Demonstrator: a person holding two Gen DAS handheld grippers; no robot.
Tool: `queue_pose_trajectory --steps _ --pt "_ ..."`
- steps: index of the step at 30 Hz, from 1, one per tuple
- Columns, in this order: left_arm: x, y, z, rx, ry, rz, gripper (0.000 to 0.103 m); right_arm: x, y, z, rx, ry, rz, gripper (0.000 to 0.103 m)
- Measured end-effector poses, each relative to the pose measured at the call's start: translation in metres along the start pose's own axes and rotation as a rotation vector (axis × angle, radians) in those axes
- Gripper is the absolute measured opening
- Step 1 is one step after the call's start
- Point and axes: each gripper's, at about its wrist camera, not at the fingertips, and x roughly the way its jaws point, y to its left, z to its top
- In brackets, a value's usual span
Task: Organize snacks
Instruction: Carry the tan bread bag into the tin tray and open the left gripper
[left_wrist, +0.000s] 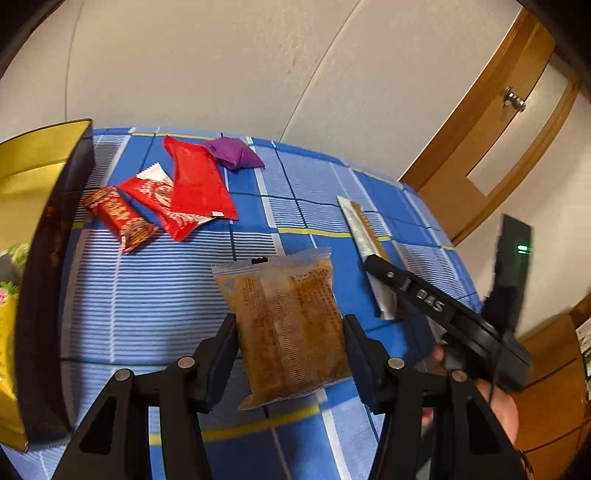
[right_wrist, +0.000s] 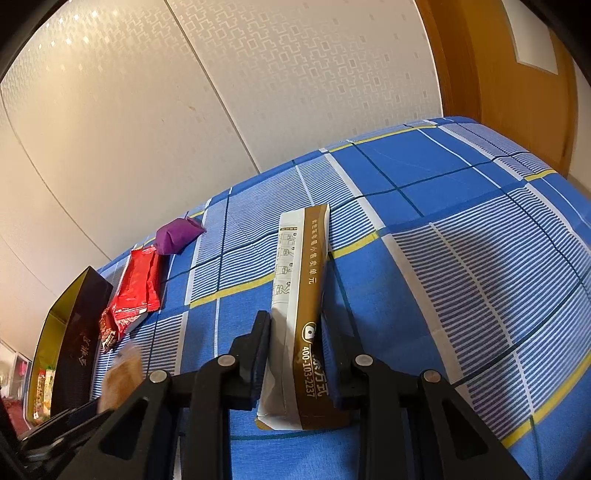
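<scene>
Three red packets (left_wrist: 173, 195), one purple (left_wrist: 234, 152)

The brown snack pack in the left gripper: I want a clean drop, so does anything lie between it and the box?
Nothing visible does. The brown snack pack has bare cloth toward the box; the red packets lie farther back.

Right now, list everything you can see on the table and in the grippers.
Brown snack packet: one, orange-brown, between the left fingers.
Sachet: one, white and brown, between the right fingers.
Red packets: three, clustered on the cloth near the box.
Purple packet: one, behind the red ones.
Box: one, dark outside, gold inside, holding snacks.
Tablecloth: one, blue checked.
Door: one, wooden.
Left gripper.
Right gripper.
</scene>
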Motion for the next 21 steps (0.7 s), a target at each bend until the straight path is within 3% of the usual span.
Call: queue_pose_trajectory --steps 4,12,21 --pt "-0.024 0.010 -0.001 -0.015 -0.034 -0.032 0.056 0.001 0.000 0.001 -0.002 0.000 -0.003 0.027" --pt "-0.078 0.038 0.009 0.004 -0.144 -0.002 0.056 0.002 0.001 0.001 -0.010 0.000 -0.013 0.027" --pt "-0.104 0.118 0.049 -0.080 -0.208 0.197 0.056 0.004 0.001 0.001 -0.021 0.001 -0.021 0.027"
